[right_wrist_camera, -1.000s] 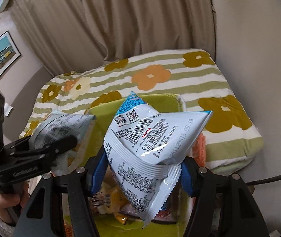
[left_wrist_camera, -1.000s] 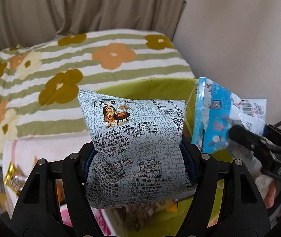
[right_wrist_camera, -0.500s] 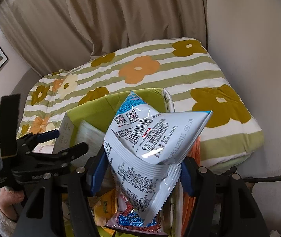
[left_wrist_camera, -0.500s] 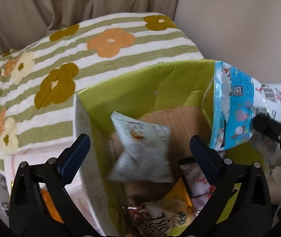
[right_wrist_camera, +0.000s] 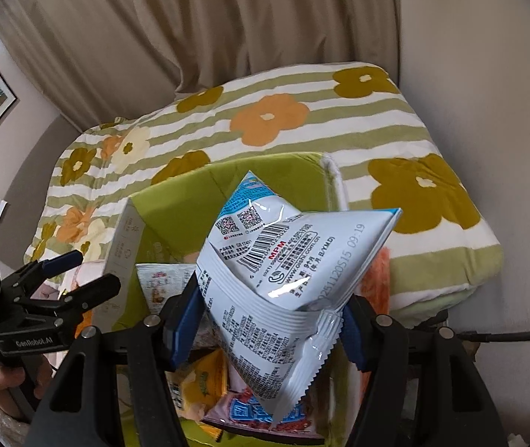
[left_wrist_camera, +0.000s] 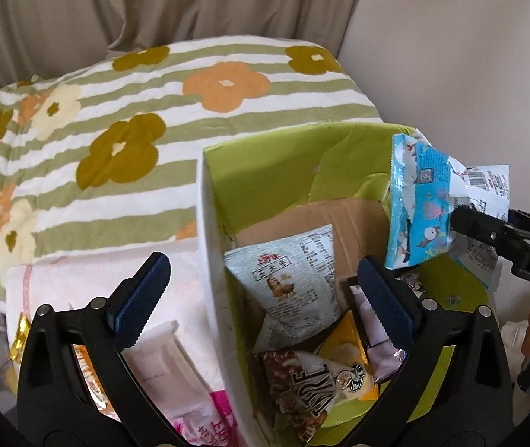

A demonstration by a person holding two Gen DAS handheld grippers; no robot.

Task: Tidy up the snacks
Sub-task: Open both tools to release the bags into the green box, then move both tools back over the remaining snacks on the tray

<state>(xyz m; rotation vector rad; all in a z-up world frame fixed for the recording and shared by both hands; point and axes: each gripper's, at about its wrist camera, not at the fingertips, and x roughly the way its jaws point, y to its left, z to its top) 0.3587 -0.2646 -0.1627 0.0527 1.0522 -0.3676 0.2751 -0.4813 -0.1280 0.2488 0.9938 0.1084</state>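
A green cardboard box point(left_wrist_camera: 287, 164) holds several snack packs. A grey-white speckled snack bag point(left_wrist_camera: 291, 279) lies inside it against the left wall. My left gripper point(left_wrist_camera: 261, 294) is open and empty, its jaws straddling the box's left wall. My right gripper point(right_wrist_camera: 268, 320) is shut on a blue and white snack bag point(right_wrist_camera: 287, 272) and holds it above the box point(right_wrist_camera: 175, 201). That bag also shows in the left wrist view point(left_wrist_camera: 428, 201) over the box's right rim. The left gripper point(right_wrist_camera: 75, 272) shows open in the right wrist view.
The box stands on a bed with a green-striped flower blanket point(left_wrist_camera: 116, 111). A pink cloth point(left_wrist_camera: 89, 272) with loose snack packs point(left_wrist_camera: 205, 417) lies left of the box. A wall point(left_wrist_camera: 451, 56) and curtain point(left_wrist_camera: 190, 0) stand behind. A black cable point(right_wrist_camera: 507, 333) runs at right.
My left gripper opened and let go of the grey-white bag, which fell into the box. The left gripper shifted left over the box wall. My right gripper kept its bag above the box.
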